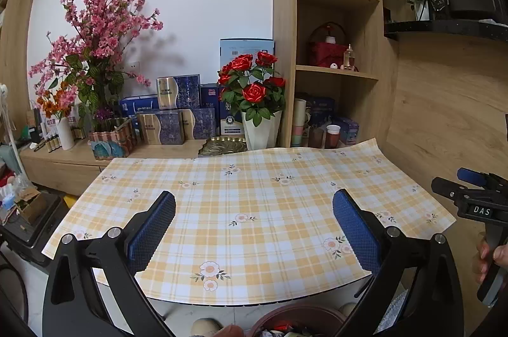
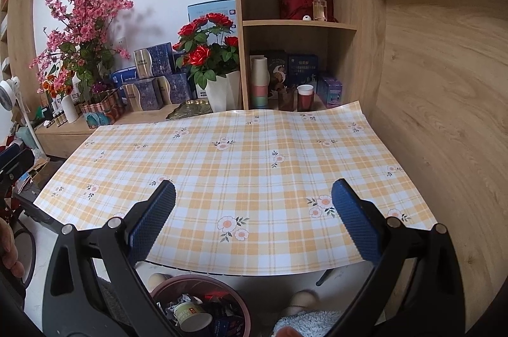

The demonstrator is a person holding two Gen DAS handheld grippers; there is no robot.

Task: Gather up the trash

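A dark red bin (image 2: 241, 305) stands on the floor below the table's front edge, holding a paper cup (image 2: 192, 316) and several wrappers. In the left wrist view only the bin's rim (image 1: 298, 313) shows at the bottom. My left gripper (image 1: 254, 225) hangs open over the yellow checked tablecloth (image 1: 254, 194) with nothing between its blue pads. My right gripper (image 2: 253, 216) is open too, above the same cloth (image 2: 238, 162), empty. The right gripper's body (image 1: 476, 203) also shows at the right edge of the left wrist view, held by a hand (image 1: 495, 254).
A low wooden sideboard (image 1: 79, 159) behind the table carries pink blossoms (image 1: 95, 29), red roses in a white vase (image 1: 254, 89) and blue boxes (image 1: 177, 111). A shelf unit (image 1: 336, 73) with cups stands at the right. Slippered feet (image 2: 301, 299) sit beside the bin.
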